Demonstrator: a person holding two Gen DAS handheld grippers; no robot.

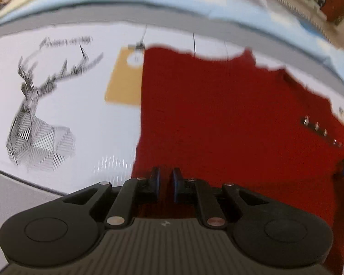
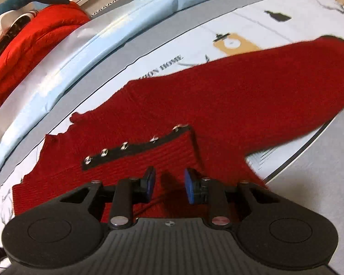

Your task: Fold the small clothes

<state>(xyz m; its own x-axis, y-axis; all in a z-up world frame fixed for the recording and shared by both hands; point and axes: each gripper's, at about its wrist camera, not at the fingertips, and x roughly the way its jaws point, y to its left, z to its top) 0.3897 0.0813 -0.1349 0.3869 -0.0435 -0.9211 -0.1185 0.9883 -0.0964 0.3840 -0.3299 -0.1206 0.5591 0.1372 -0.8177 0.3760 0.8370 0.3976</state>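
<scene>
I see a white printed mat (image 1: pixel 80 119) spread under everything, with a grey deer drawing (image 1: pixel 34 114) at its left in the left wrist view and a tan patch (image 1: pixel 123 80) just beside the garment's left edge. On the mat lies the red knit (image 1: pixel 229 114), flat and broad; from my right camera it (image 2: pixel 240 96) stretches from lower left to upper right. A black strip with a row of metal snaps (image 2: pixel 135 146) runs across it, just ahead of my right gripper. Beyond the mat I see pale blue cloth (image 2: pixel 80 52) and, further back, a bright red bundle (image 2: pixel 34 36). My left gripper (image 1: pixel 165 178) sits over the knit's near left corner, its blue pads (image 1: pixel 177 183) drawn nearly together with only a narrow gap; whether they pinch the fabric I cannot tell. My right gripper (image 2: pixel 169 185) hangs over the knit with jaws apart, pads (image 2: pixel 190 188) clear of the cloth, nothing clamped between them.
</scene>
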